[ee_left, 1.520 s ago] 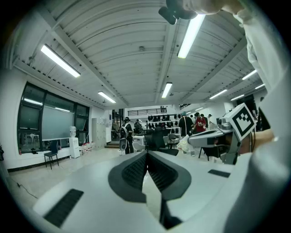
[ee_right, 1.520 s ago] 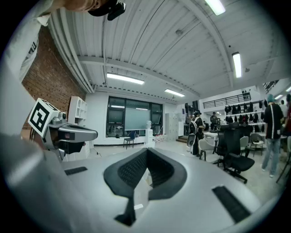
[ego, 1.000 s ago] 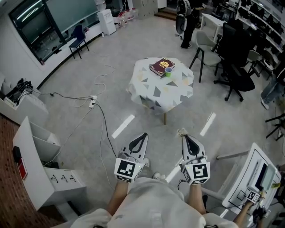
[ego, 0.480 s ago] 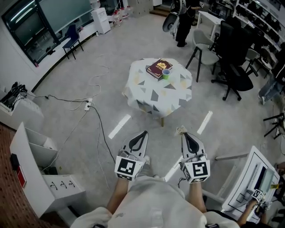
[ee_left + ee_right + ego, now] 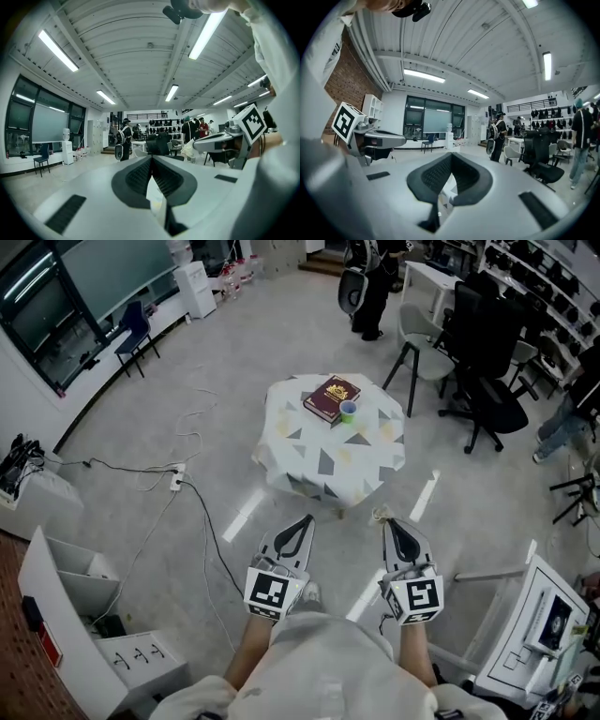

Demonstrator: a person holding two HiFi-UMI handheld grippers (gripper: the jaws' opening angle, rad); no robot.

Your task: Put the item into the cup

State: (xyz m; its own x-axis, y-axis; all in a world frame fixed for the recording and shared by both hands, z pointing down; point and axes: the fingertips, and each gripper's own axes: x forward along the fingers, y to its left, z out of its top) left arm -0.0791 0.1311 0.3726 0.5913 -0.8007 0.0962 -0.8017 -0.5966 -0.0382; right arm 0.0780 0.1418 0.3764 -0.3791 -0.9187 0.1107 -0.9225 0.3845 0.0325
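Observation:
A small table under a white cloth with grey triangles [image 5: 330, 448] stands some way ahead on the floor. On it lie a dark red book [image 5: 331, 397] and, touching its right corner, a small green cup [image 5: 348, 411]. I cannot make out any other small item from this distance. My left gripper [image 5: 304, 522] and right gripper [image 5: 391, 526] are held side by side low in the head view, well short of the table. Both are shut with nothing between the jaws, which the left gripper [image 5: 151, 160] and right gripper [image 5: 451, 157] views also show.
Black and white office chairs [image 5: 485, 381] stand right of the table. A person [image 5: 367, 285] stands behind it. A cable and power strip [image 5: 175, 481] lie on the floor at left. A white shelf unit [image 5: 70, 601] sits lower left, a white cabinet [image 5: 534, 615] lower right.
The view has moved forward: the table with book and cup has come nearer and lower in the picture. Both grippers keep the same shut pose.

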